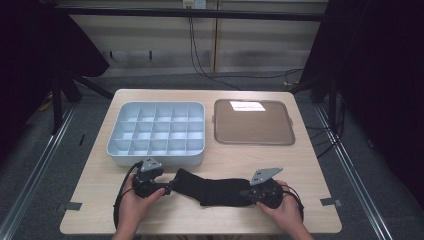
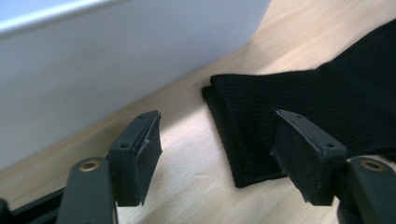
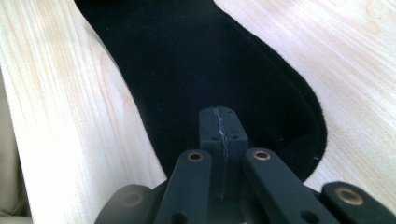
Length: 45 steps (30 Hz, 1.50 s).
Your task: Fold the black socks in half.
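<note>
A black sock (image 1: 215, 190) lies flat near the table's front edge, cuff to the left and toe to the right. My left gripper (image 1: 170, 189) is at the cuff end and stands open. In the left gripper view the ribbed cuff (image 2: 299, 93) lies partly between the jaws of the left gripper (image 2: 217, 135), whose pads do not press on it. My right gripper (image 1: 245, 194) is at the toe end. In the right gripper view the right gripper (image 3: 220, 116) has its jaws pressed together over the sock (image 3: 201, 60), with no fabric visible between them.
A pale blue tray (image 1: 155, 156) with several compartments stands just behind the left gripper; its wall (image 2: 116, 60) is close by. A brown flat lid (image 1: 254, 125) lies at the back right. Bare wooden table (image 1: 200, 220) runs along the front edge.
</note>
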Each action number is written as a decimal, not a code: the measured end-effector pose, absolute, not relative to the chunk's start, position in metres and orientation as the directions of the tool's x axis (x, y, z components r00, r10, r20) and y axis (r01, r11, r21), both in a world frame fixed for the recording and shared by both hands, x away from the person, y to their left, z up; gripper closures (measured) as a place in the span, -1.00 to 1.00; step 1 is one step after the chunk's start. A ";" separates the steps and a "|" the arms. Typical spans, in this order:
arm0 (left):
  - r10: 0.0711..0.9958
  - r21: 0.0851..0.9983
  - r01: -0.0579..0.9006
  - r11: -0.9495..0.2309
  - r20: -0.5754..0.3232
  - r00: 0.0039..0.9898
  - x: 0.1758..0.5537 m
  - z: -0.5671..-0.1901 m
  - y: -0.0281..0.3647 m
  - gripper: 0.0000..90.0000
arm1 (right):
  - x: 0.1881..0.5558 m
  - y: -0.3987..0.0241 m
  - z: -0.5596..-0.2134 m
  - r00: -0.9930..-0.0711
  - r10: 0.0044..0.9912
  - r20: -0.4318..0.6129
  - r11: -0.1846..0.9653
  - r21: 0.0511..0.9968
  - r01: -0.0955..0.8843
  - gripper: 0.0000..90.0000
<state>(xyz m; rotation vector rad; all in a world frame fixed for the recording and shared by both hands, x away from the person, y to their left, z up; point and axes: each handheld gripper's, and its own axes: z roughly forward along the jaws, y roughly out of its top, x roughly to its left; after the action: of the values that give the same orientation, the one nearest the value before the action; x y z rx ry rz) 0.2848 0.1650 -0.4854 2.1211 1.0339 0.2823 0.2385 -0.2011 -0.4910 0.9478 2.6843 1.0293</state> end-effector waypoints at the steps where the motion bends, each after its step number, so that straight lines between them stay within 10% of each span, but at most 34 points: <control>1: 0.753 0.700 0.592 -0.400 -0.117 0.647 0.285 -0.488 0.163 -0.26 | 0.239 -0.201 -0.491 -0.800 0.590 0.107 0.575 0.640 0.510 1.00; 45: 0.747 0.611 0.657 -0.441 -0.156 0.646 0.282 -0.485 0.153 0.73 | 0.240 -0.196 -0.492 -0.801 0.590 0.103 0.573 0.645 0.505 1.00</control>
<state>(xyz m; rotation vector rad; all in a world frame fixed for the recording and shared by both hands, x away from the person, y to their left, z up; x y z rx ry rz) 0.2818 0.1525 -0.4849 2.2152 1.0864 0.1787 0.2396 -0.1962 -0.4920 0.9360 2.6753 1.0367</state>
